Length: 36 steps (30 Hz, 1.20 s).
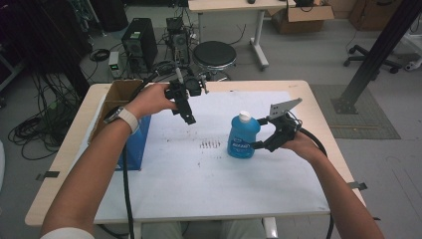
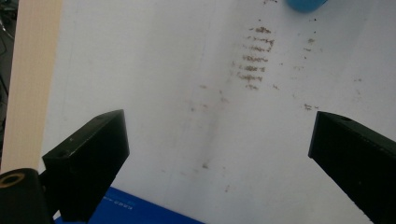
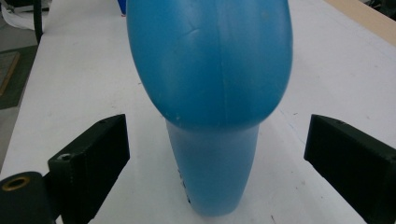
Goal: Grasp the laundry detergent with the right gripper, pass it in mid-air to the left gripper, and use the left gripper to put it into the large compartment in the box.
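The blue bottle (image 1: 243, 136) stood upright right of centre on the white surface (image 1: 199, 174). The right gripper (image 1: 260, 133) bracketed it, fingers spread and apart from it, probably lining up a grasp. The left gripper (image 1: 188, 115) hovered farther left, fingers spread.

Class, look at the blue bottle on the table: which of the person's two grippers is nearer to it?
Right. The right gripper is at the blue bottle, open jaws on either side, not yet closed. The left gripper hangs open above the white sheet, well off to the bottle's left.

Blue bottle (image 1: 243, 137), white cap (image 1: 244, 117); white brown-speckled sheet (image 1: 199, 169).
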Available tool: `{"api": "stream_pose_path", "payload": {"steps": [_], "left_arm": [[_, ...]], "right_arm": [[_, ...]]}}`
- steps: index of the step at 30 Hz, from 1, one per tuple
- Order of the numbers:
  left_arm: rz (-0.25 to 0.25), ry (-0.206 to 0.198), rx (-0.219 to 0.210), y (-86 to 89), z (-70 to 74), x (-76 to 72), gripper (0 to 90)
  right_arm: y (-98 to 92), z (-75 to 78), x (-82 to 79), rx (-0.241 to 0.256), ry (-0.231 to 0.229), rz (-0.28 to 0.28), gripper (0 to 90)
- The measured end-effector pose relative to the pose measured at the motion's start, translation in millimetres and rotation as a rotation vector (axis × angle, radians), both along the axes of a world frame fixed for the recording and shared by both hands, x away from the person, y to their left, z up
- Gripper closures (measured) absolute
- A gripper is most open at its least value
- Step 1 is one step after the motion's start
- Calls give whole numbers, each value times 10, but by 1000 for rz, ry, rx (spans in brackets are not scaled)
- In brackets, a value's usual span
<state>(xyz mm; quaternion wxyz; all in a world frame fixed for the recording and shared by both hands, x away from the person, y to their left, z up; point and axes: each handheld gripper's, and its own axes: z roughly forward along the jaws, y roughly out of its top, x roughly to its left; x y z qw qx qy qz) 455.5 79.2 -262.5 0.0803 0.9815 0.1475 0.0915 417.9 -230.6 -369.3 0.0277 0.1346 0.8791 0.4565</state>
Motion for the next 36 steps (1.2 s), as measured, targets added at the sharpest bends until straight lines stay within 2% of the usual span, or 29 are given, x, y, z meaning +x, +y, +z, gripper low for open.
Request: {"api": "stream_pose_path", "payload": {"steps": [9,27,36], "left_arm": [[2,-2,-1,7,-5,1,56],[1,0,2,-2,-21,5,56],[4,0,4,7,-25,6,56]], "right_arm": [[89,-44,15,2,-7,8,66],[173,-151,47,41,-8,4,77],[192,-165,52,50,-10,21,150]]}}
